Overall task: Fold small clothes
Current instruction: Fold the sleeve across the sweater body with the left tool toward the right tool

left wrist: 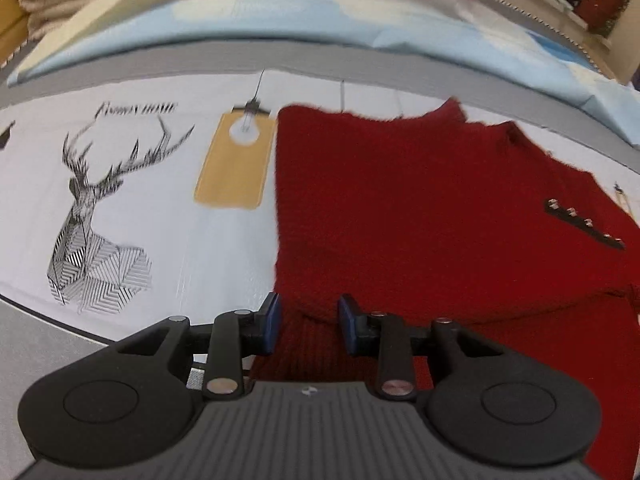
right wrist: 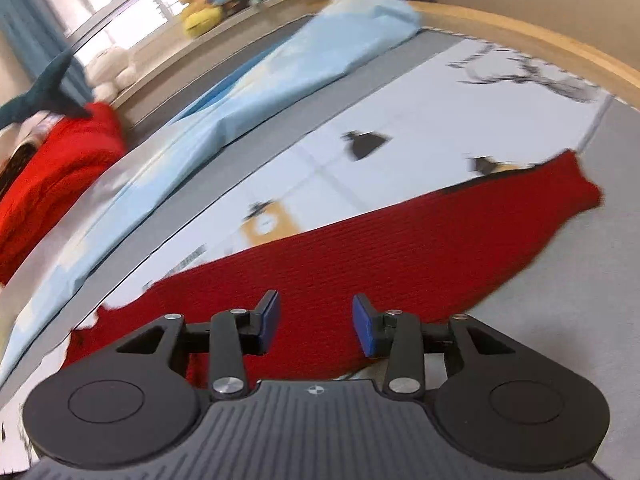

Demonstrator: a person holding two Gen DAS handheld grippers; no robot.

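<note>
A red knit sweater (left wrist: pixel 420 208) lies flat on a white printed sheet (left wrist: pixel 168 208), with a dark strip of small studs (left wrist: pixel 582 226) near its right side. My left gripper (left wrist: pixel 308 326) is open just above the sweater's ribbed near edge, with knit showing between the blue pads (left wrist: pixel 271 322). In the right wrist view the same sweater (right wrist: pixel 360 252) stretches to the right across the sheet. My right gripper (right wrist: pixel 316 328) is open over its near edge, holding nothing.
The sheet carries a deer drawing (left wrist: pixel 92 216) and a yellow lamp print (left wrist: pixel 236 164). A light blue folded cloth (left wrist: pixel 280 16) lies behind, with another red garment (right wrist: pixel 52 168) and plush toys (right wrist: pixel 212 0) beyond. Grey mat (right wrist: pixel 580 300) borders the sheet.
</note>
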